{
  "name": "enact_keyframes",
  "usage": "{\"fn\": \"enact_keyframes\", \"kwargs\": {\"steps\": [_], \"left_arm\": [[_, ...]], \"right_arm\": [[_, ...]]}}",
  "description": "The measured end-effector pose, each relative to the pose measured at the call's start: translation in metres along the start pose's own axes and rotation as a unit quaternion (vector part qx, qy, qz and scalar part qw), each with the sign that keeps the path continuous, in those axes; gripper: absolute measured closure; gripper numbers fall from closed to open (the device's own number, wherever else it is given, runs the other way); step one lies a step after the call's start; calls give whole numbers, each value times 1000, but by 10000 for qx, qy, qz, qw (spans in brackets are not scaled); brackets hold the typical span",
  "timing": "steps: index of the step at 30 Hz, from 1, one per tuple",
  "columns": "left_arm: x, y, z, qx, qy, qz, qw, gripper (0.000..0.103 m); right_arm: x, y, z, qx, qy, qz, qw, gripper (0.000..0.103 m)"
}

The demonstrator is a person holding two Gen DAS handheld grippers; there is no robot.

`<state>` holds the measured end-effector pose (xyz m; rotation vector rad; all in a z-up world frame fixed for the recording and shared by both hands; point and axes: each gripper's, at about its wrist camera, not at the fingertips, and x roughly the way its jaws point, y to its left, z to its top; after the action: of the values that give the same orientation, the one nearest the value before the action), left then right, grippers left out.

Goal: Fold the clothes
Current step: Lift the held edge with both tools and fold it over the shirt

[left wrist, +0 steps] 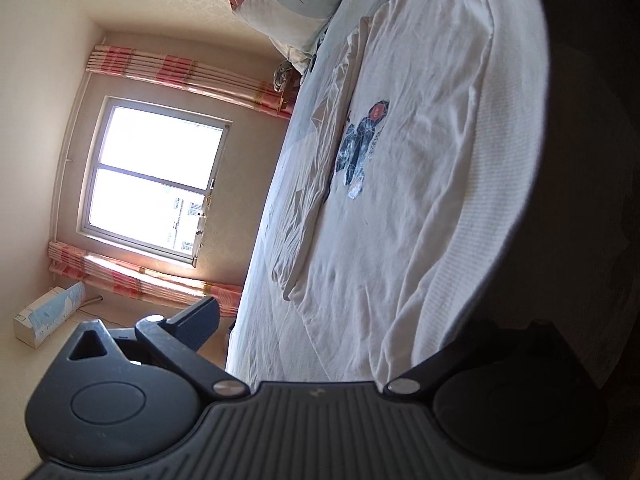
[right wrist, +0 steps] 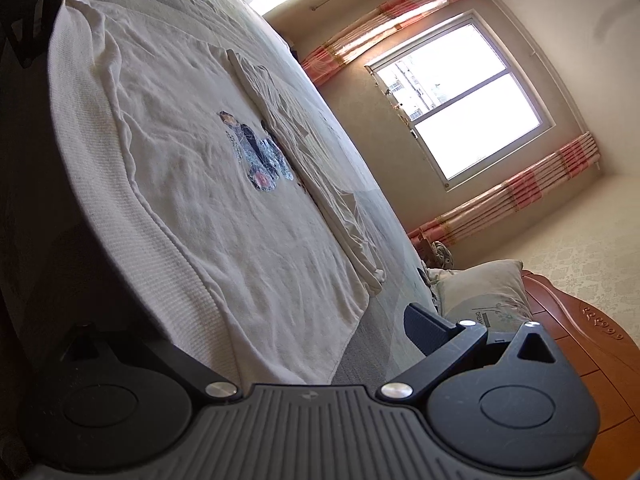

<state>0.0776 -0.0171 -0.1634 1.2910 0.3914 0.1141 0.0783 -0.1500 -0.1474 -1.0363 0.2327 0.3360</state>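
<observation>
Left wrist view, left tool (left wrist: 360,320) rolled sideways, spread wide over white shirt (left wrist: 400,200), right tool (right wrist: 320,332) likewise apart.

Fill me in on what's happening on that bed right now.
A person holds a two-finger gripper in each hand, both tipped sideways beside a bed. A white shirt with a dark printed graphic lies spread on the bedding, one side already folded in along the far edge. The left gripper and right gripper are both spread wide at the shirt's near ribbed hem, with nothing clamped. A pillow sits at the headboard end.
</observation>
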Motion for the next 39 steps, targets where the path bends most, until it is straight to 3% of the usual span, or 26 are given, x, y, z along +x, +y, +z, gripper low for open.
{"fn": "enact_keyframes", "kwargs": {"steps": [14,29,39], "left_arm": [[11,22,9,-257,-14,309,9992,0],[59,61,17,-415,-196,383,9982,0],[106,73,20,-455,-207,324,9982,0]], "right_arm": [[2,-6,11,-151,-153,-916,9956,0],[37,-33,30,-154,-51,-1401,9900,0],[80,-49,44,-239,24,-1476,9888,0]]}}
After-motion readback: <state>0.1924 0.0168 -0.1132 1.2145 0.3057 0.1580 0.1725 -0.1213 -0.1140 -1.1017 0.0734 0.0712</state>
